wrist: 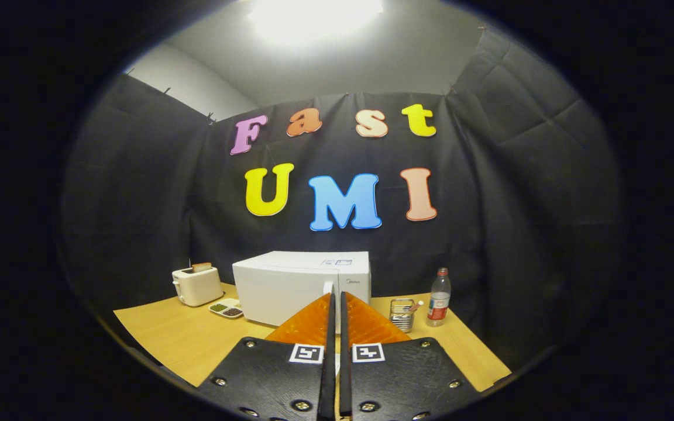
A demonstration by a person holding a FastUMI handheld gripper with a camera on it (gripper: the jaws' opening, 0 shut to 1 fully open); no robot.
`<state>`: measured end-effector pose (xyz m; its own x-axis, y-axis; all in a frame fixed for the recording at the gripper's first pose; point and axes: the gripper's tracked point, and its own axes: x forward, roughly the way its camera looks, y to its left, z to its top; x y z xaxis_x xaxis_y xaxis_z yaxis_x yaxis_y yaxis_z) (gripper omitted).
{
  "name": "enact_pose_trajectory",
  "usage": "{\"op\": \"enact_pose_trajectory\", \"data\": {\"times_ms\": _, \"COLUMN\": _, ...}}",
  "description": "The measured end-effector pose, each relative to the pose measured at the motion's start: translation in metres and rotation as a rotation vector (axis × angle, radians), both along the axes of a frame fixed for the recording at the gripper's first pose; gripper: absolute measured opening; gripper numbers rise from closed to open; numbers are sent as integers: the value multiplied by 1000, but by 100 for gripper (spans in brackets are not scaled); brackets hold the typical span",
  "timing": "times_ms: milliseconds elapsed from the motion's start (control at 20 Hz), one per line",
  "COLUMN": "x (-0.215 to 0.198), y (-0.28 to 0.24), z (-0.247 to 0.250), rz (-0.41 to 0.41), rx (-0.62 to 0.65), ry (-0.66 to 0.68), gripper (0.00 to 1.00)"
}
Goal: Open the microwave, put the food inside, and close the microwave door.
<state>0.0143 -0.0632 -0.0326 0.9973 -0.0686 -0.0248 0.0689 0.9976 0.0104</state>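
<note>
Black cloth hangs all round the booth, a bright ceiling light above, and a wooden table (179, 336) runs across the gripper view. Centre stage is the white microwave (302, 286), door closed, its pale handle just peeking up beyond the fingertips. To its left a white toaster (196, 285) with a slice poking out, and in front of that a small divided dish (226, 308) holding dark bits, probably the food, though too small to tell for sure. Right of the microwave sits a metal tin (401, 314) and then a plastic bottle (439, 297). The gripper (335, 301) points straight at the door, fingers pressed together with only a slit between them, holding nothing. Now the risks, as I judge them: closed fingers can't hook that handle, so they must part first; come in off-line and they'll shove the whole oven back; a wide door swing could sweep the dish or clip the toaster
</note>
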Motion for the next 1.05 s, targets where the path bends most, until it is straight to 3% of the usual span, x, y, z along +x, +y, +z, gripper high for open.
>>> {"op": "enact_pose_trajectory", "data": {"times_ms": 150, "x": -27, "y": -4, "z": 5, "rz": -24, "rx": -52, "ry": -33, "gripper": 4}}
{"op": "enact_pose_trajectory", "data": {"times_ms": 400, "x": -38, "y": 12, "z": -2, "rz": -4, "rx": -80, "ry": -24, "gripper": 5}}
{"op": "enact_pose_trajectory", "data": {"times_ms": 450, "x": -38, "y": 18, "z": 1, "rz": -2, "rx": -65, "ry": -31, "gripper": 18}}
{"op": "enact_pose_trajectory", "data": {"times_ms": 550, "x": -34, "y": 19, "z": -2, "rz": -6, "rx": -36, "ry": -22, "gripper": 79}}
{"op": "enact_pose_trajectory", "data": {"times_ms": 600, "x": -35, "y": 23, "z": -3, "rz": 5, "rx": -25, "ry": -12, "gripper": 92}}
{"op": "enact_pose_trajectory", "data": {"times_ms": 700, "x": -36, "y": 28, "z": -5, "rz": 19, "rx": -23, "ry": -2, "gripper": 96}}
{"op": "enact_pose_trajectory", "data": {"times_ms": 1050, "x": -39, "y": 25, "z": -1, "rz": -2, "rx": -66, "ry": -25, "gripper": 96}}
